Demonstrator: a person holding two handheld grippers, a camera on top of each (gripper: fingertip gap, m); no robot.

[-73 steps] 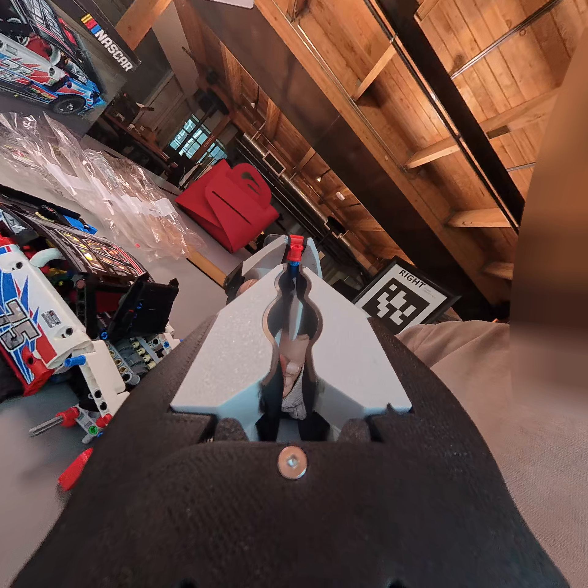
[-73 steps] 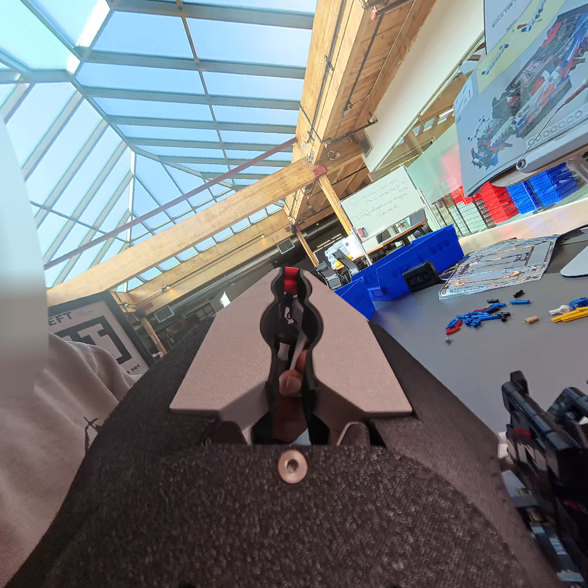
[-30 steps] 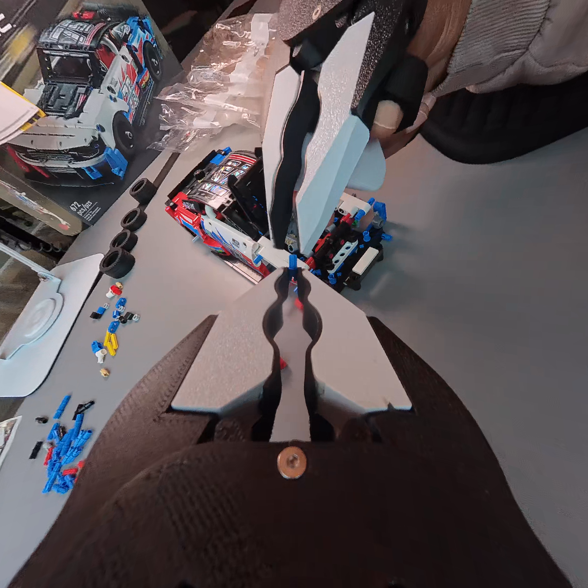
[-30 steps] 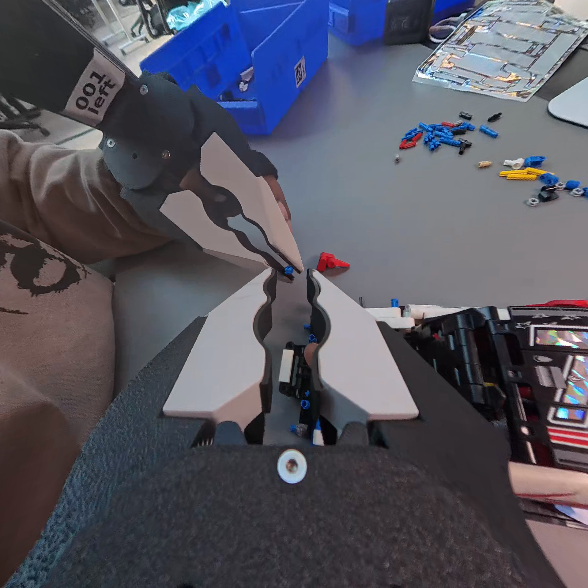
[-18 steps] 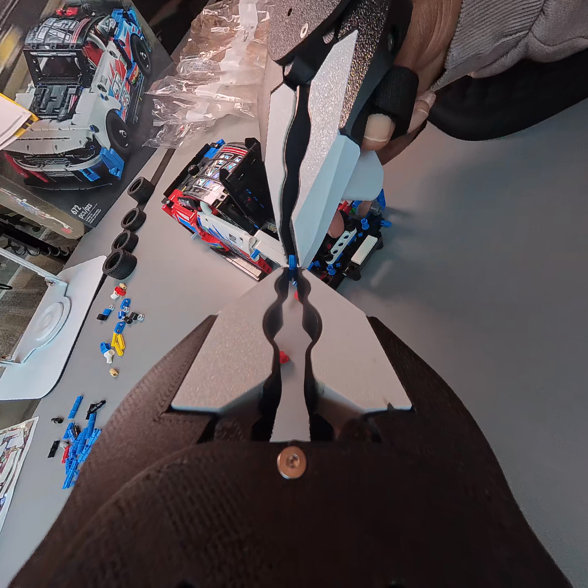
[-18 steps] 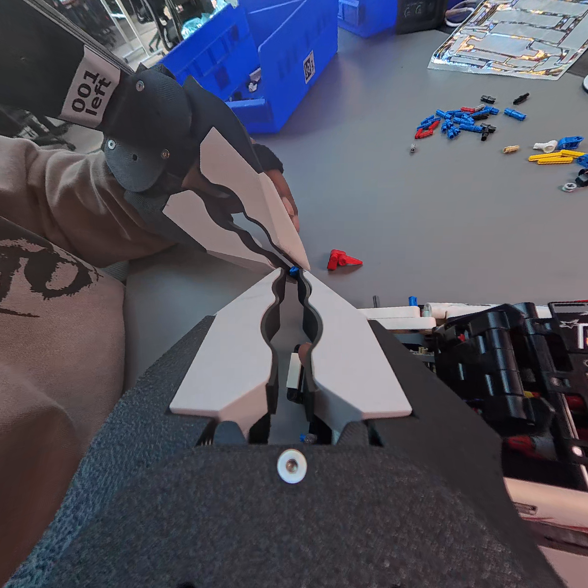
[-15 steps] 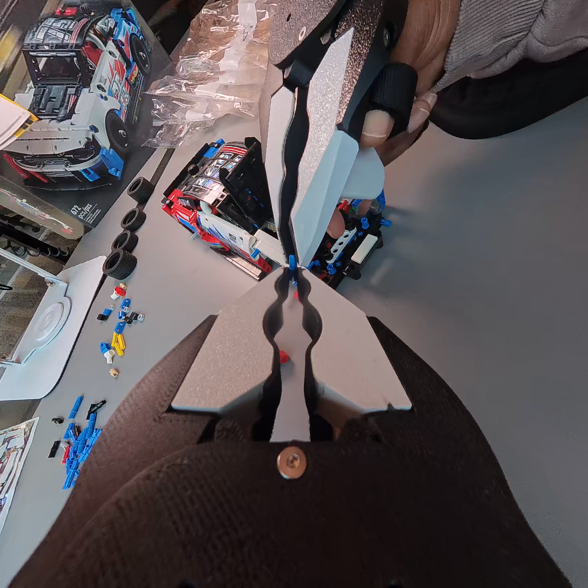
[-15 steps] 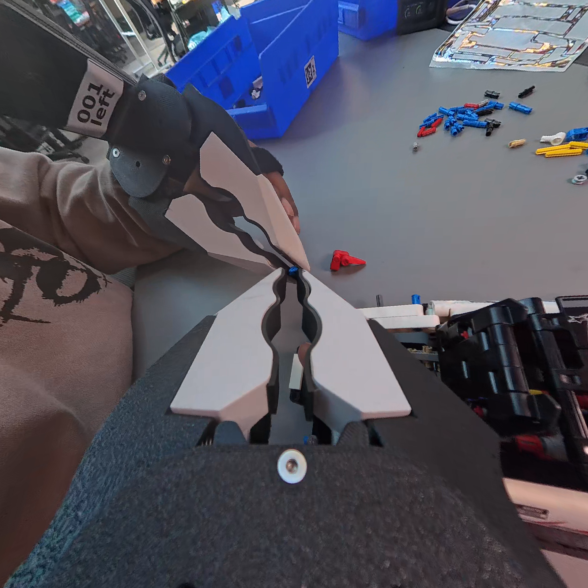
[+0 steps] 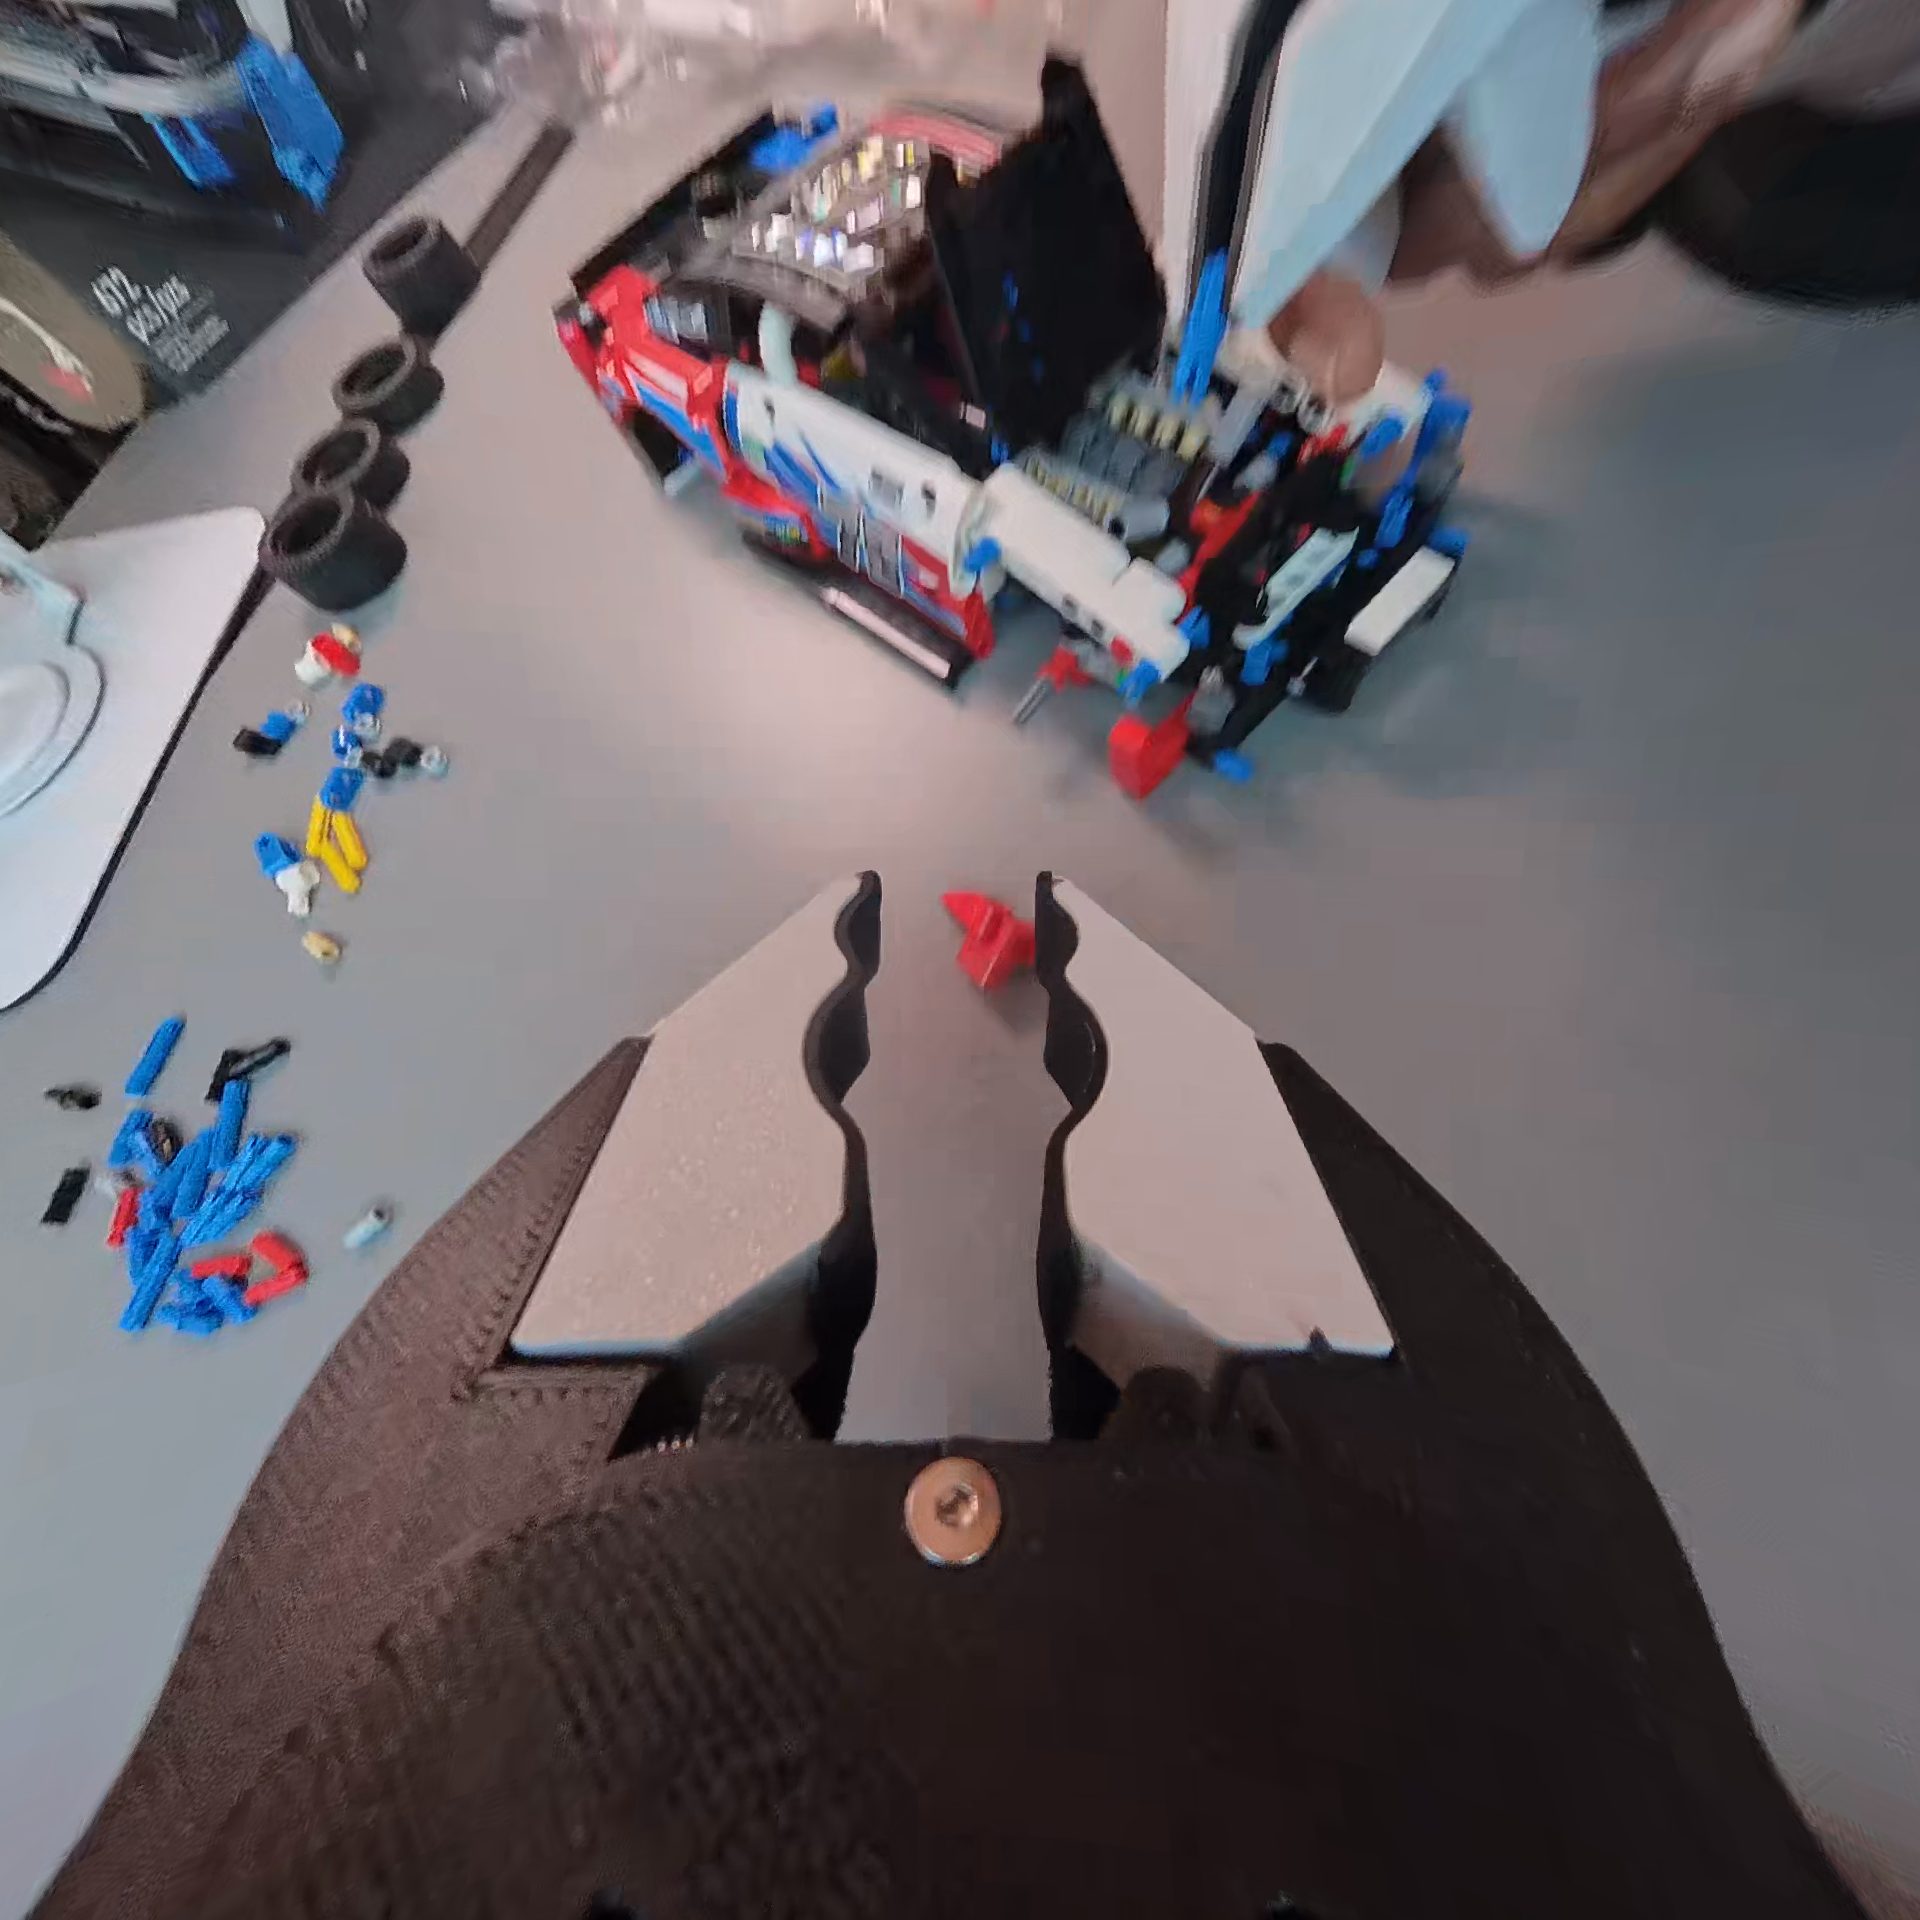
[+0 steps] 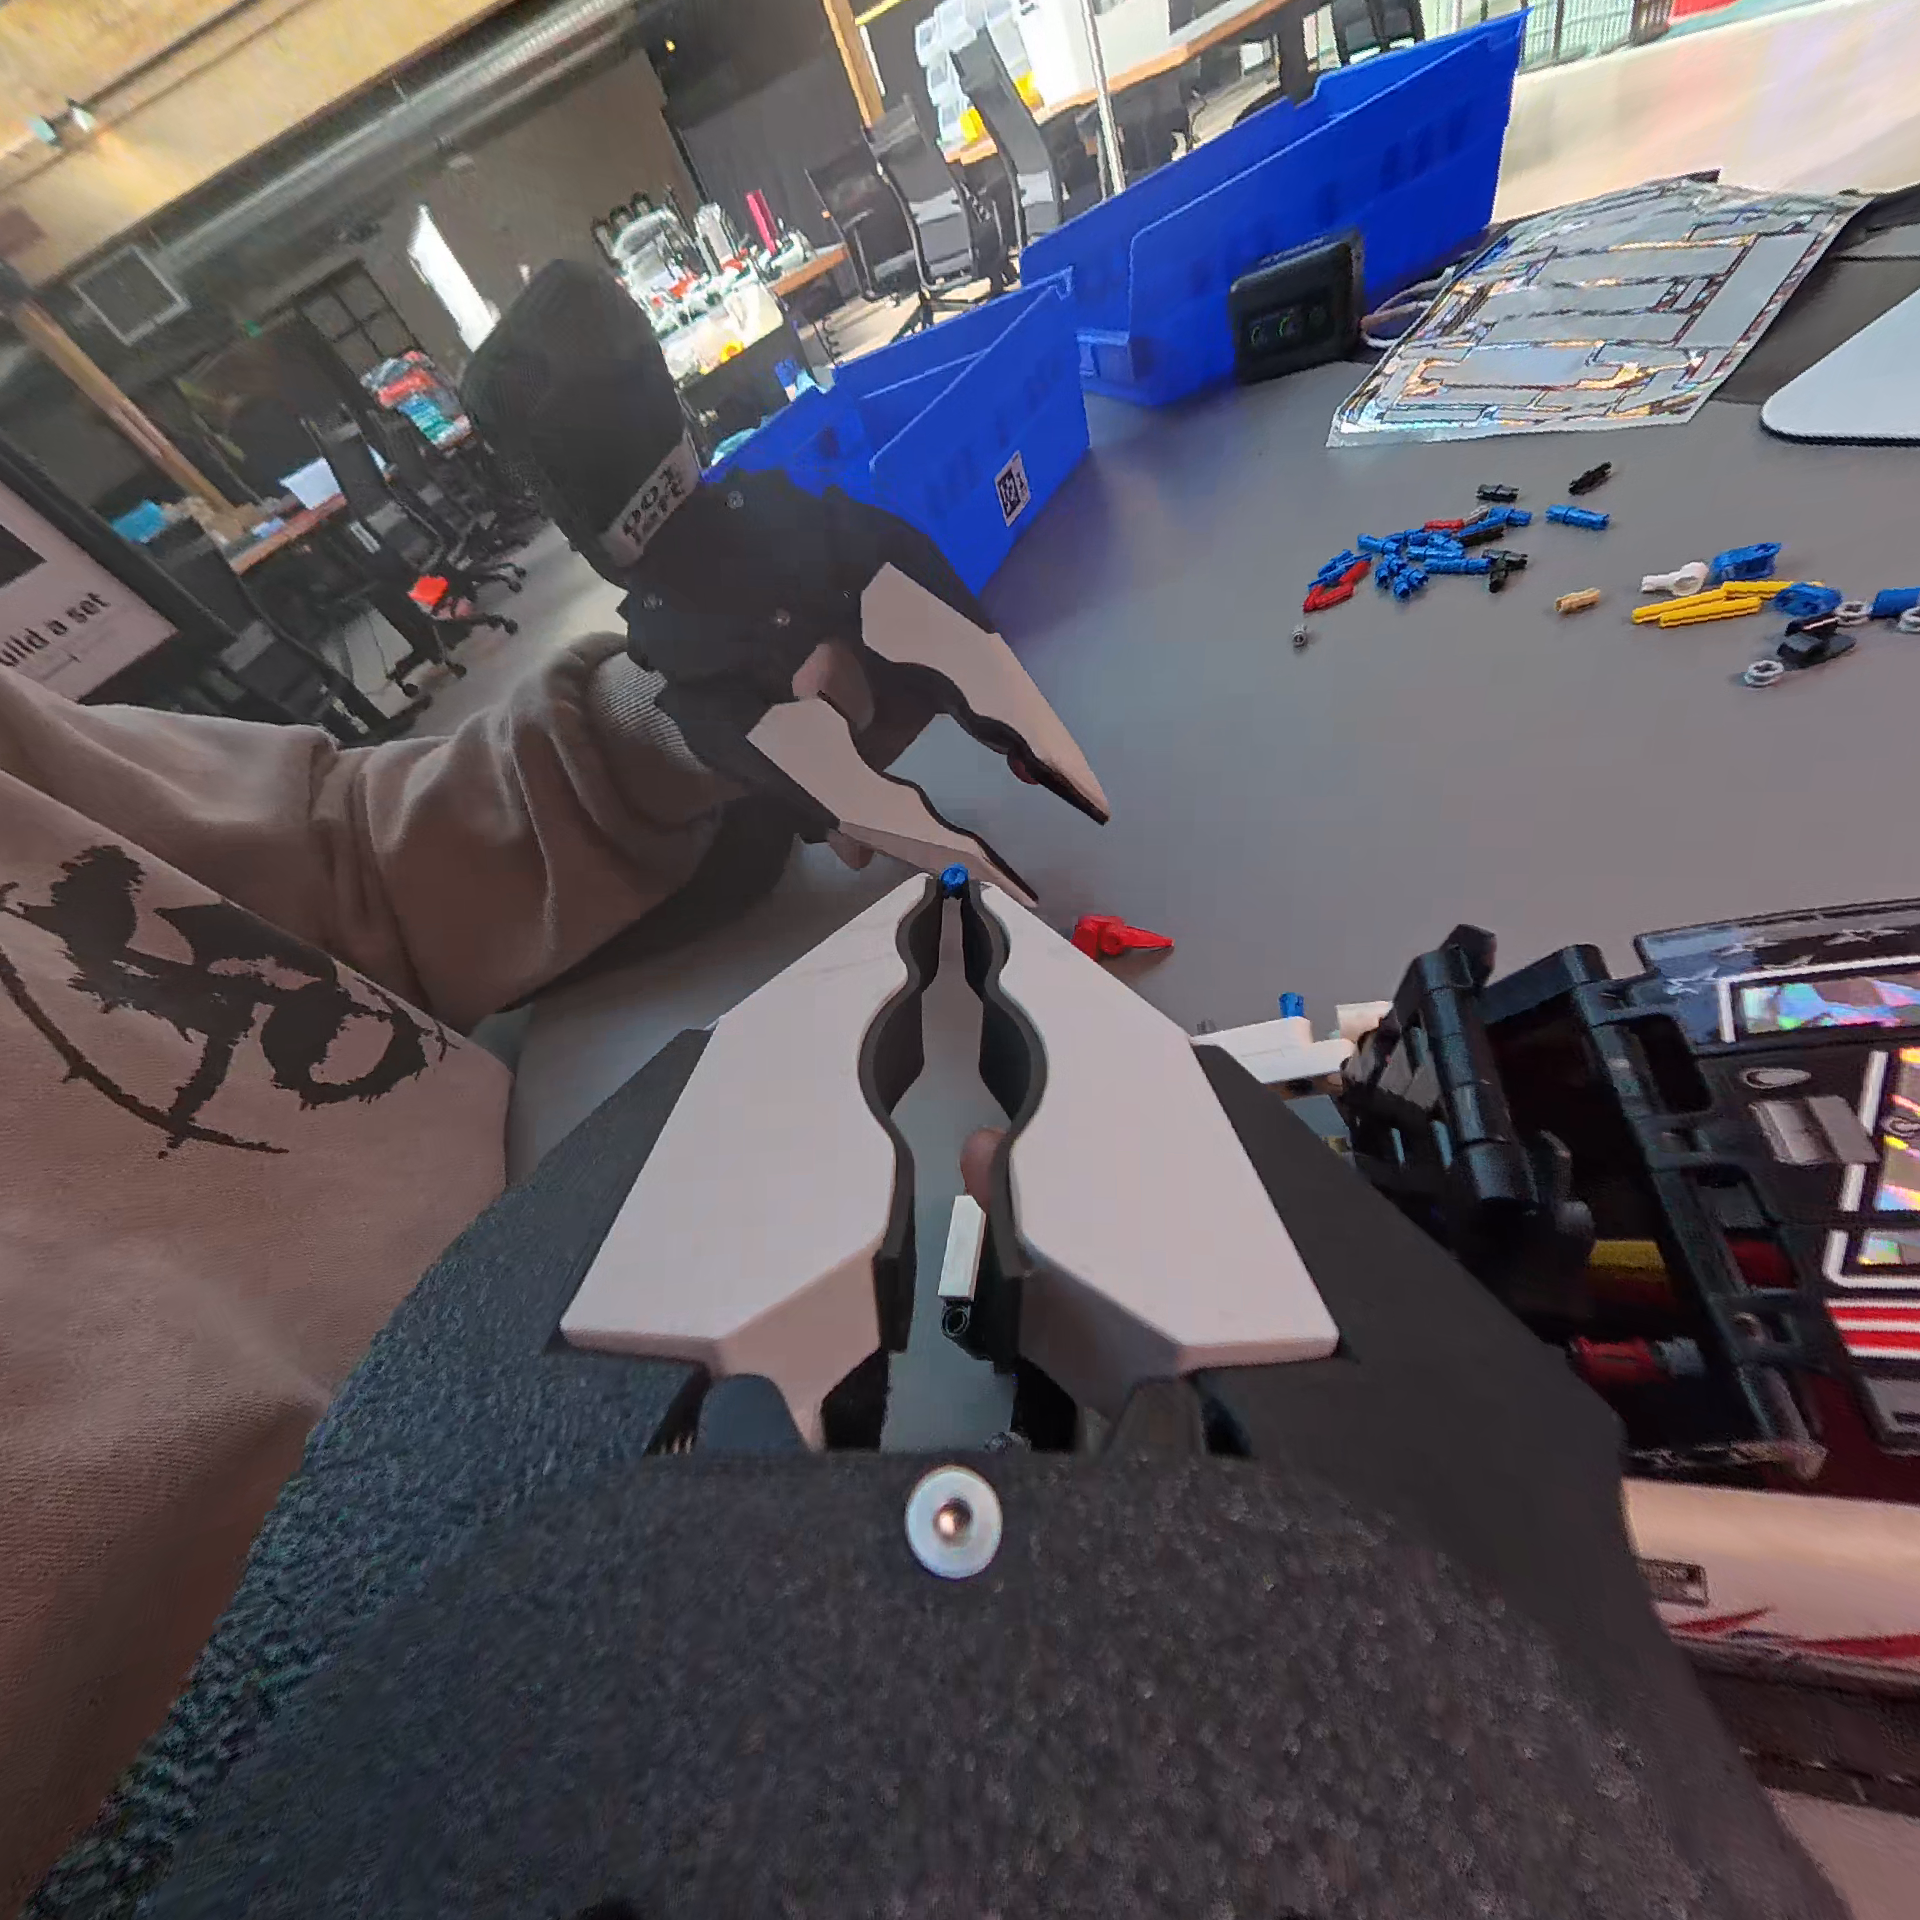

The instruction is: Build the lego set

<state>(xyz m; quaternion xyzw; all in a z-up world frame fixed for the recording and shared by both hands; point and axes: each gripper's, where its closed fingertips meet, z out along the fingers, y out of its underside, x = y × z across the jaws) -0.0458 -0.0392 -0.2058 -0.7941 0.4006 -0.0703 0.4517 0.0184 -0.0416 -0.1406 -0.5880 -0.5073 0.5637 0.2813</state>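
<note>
The part-built Lego race car [image 9: 862, 499] stands on the grey table, and its black and sticker-covered body also shows in the right wrist view [image 10: 1662, 1195]. My left gripper [image 9: 956, 888] is open and empty, low over the table. A small red piece [image 9: 987, 940] lies on the table between its fingertips and also shows in the right wrist view [image 10: 1117, 938]. My right gripper [image 10: 951, 904] is shut on a small blue pin [image 10: 951, 881]. In the left wrist view it [image 9: 1216, 301] hangs blurred over the car's front end. The open left gripper [image 10: 1065, 857] sits just beyond it.
A pile of loose blue, red and black pins [image 9: 197, 1195] and yellow and blue pieces [image 9: 332, 821] lie at the left, with several black tyres [image 9: 353, 468] behind. Blue bins [image 10: 1247, 260], a foil sticker sheet [image 10: 1579, 312] and more loose pins [image 10: 1434, 551] lie on the far side.
My left gripper has opened, let go of the blue pin and drawn back. My right gripper has shut on the pin and now holds it alone. The red piece lies on the table.
</note>
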